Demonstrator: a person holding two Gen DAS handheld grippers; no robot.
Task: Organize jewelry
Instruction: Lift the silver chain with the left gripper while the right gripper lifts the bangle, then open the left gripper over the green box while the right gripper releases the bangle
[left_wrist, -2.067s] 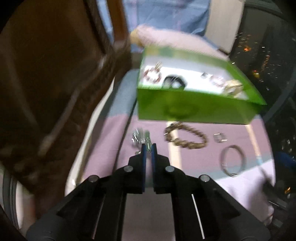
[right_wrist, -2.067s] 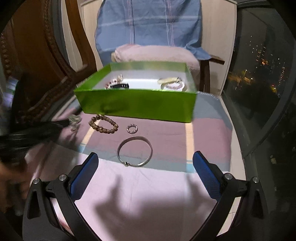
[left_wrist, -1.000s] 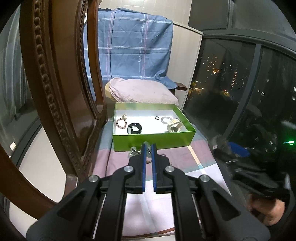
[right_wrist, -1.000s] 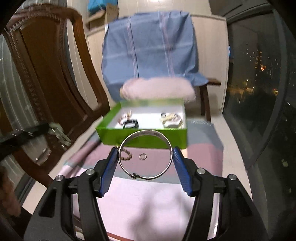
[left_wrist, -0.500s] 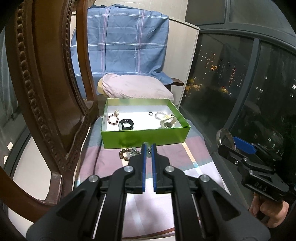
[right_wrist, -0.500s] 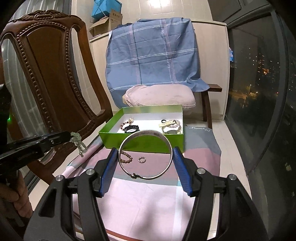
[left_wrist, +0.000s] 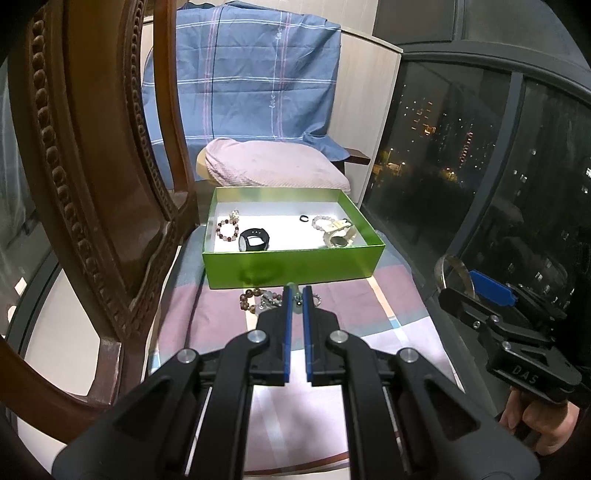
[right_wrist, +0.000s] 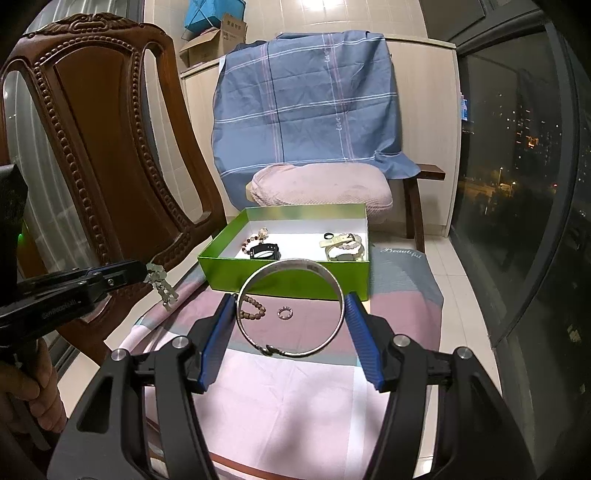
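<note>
The right gripper (right_wrist: 290, 317) pinched a bangle (right_wrist: 291, 308); the left gripper (left_wrist: 297, 295) pinched a charm (right_wrist: 161, 284) (both above the cloth (right_wrist: 314, 387)).

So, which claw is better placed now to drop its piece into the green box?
Probably the right claw. Its silver bangle is held across both fingers, lined up with the green box. The left claw, pinching the pale bead cluster, hangs off toward the wooden chair.
</note>
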